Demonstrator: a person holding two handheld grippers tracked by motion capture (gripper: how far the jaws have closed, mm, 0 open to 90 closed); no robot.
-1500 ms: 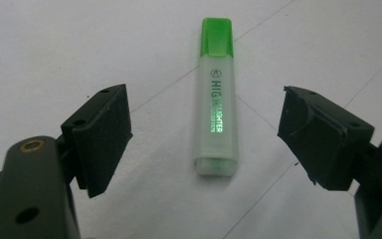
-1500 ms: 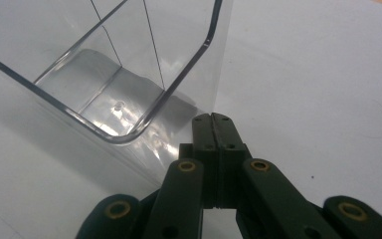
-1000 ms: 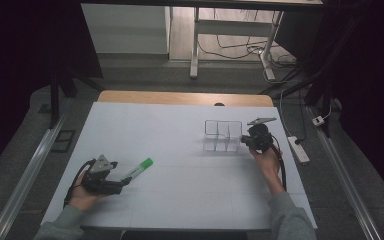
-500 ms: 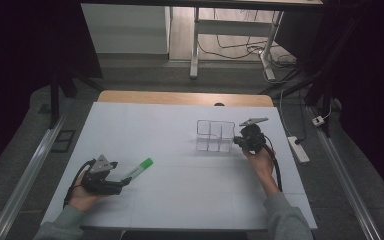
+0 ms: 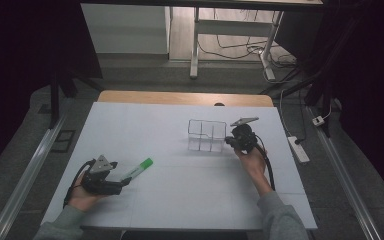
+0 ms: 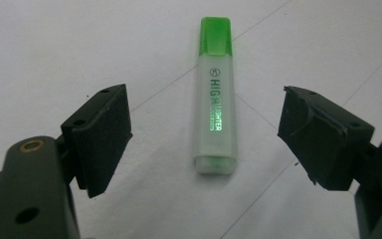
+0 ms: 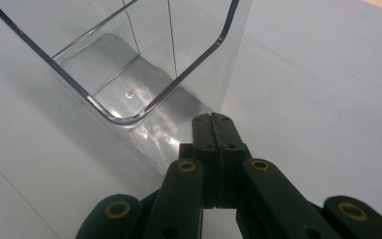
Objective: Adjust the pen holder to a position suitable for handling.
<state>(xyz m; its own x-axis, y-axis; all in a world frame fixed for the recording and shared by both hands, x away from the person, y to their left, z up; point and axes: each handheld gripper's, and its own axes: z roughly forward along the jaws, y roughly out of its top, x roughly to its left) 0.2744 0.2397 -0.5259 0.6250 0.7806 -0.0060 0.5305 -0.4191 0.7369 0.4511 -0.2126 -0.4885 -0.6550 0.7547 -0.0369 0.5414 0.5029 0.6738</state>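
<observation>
Left gripper view: left claw wide around highlighter — right claw pressed closed beside clear organizer.

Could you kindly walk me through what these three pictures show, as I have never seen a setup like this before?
There is no robot here: a person sits at a white table with a hand-held gripper in each hand. The high view looks down from above the person. The other two come from small cameras riding on each gripper, looking along its black fingers.

The left gripper is open, its fingers spread on either side of a green highlighter that lies flat on the table, not yet gripped.

The right gripper is shut, its fingers pressed together right at the corner of a clear plastic organizer with empty compartments. Whether they pinch its wall, I cannot tell.
</observation>
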